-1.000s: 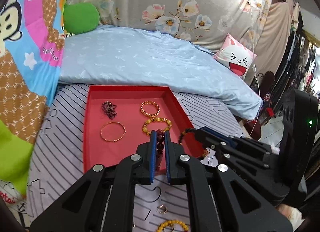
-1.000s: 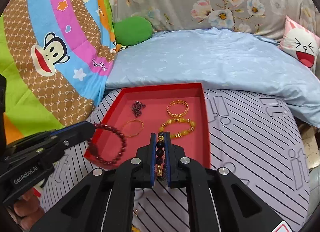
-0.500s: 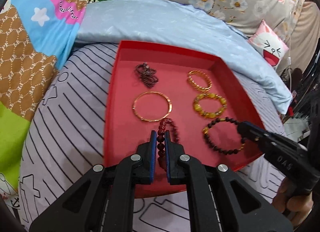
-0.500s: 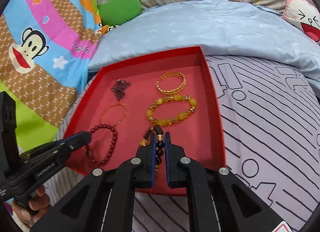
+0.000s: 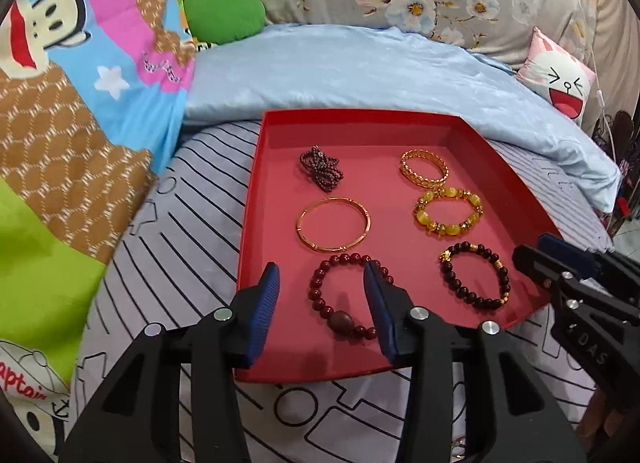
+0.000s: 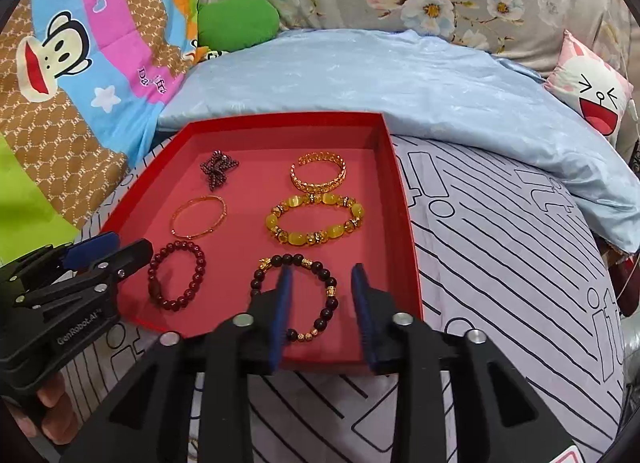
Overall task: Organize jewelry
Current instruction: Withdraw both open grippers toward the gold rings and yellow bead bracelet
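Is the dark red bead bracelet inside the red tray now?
Yes. The dark red bead bracelet lies flat on the red tray floor, left gripper open around it.

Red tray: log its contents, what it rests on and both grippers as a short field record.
tray: red tray on striped bedsheet
left column, far to near: dark bead bundle, thin gold bangle, dark red bead bracelet
right column, far to near: gold chain bracelet, yellow bead bracelet, black bead bracelet
left gripper: just opened, red bracelet lying released between jaws
right gripper: just opened, black bracelet released
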The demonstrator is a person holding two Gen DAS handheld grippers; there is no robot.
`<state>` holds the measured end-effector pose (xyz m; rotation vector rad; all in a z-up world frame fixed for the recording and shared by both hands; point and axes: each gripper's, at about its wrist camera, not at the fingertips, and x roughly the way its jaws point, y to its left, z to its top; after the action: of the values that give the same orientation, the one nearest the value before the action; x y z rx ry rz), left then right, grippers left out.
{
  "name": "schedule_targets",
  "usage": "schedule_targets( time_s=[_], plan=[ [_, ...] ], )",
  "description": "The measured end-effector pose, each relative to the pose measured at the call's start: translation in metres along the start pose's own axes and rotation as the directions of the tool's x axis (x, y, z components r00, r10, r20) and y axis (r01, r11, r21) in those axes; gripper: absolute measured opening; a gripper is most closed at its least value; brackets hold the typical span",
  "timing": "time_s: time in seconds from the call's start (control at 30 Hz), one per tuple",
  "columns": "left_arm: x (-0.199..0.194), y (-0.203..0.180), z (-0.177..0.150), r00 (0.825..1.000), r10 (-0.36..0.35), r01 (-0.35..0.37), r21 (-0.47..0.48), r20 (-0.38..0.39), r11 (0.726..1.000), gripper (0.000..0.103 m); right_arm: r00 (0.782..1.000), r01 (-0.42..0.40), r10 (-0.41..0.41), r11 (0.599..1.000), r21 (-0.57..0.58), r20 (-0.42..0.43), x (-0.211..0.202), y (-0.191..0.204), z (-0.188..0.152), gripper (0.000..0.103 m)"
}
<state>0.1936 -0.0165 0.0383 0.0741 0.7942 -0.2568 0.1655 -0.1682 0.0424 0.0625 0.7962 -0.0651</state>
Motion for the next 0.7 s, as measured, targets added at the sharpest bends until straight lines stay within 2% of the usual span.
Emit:
schedule_targets(
  time_s=[0.23, 0.7],
  plan=[
    [-0.015, -0.009, -0.011, 0.999, 0.034, -0.034, 0.012, 0.02, 0.999, 0.042, 1.0, -0.025, 0.025, 1.0, 0.009, 0.014, -0.02, 0.004, -0.009, 0.032],
    [-0.051, -0.011, -0.033, 0.999, 0.026, -0.026, -0.007, 0.031, 1.0, 0.042, 0.999, -0.054, 0.054, 0.998, 0.021, 0.007, -0.052, 0.011, -0.038, 0.032]
  ],
)
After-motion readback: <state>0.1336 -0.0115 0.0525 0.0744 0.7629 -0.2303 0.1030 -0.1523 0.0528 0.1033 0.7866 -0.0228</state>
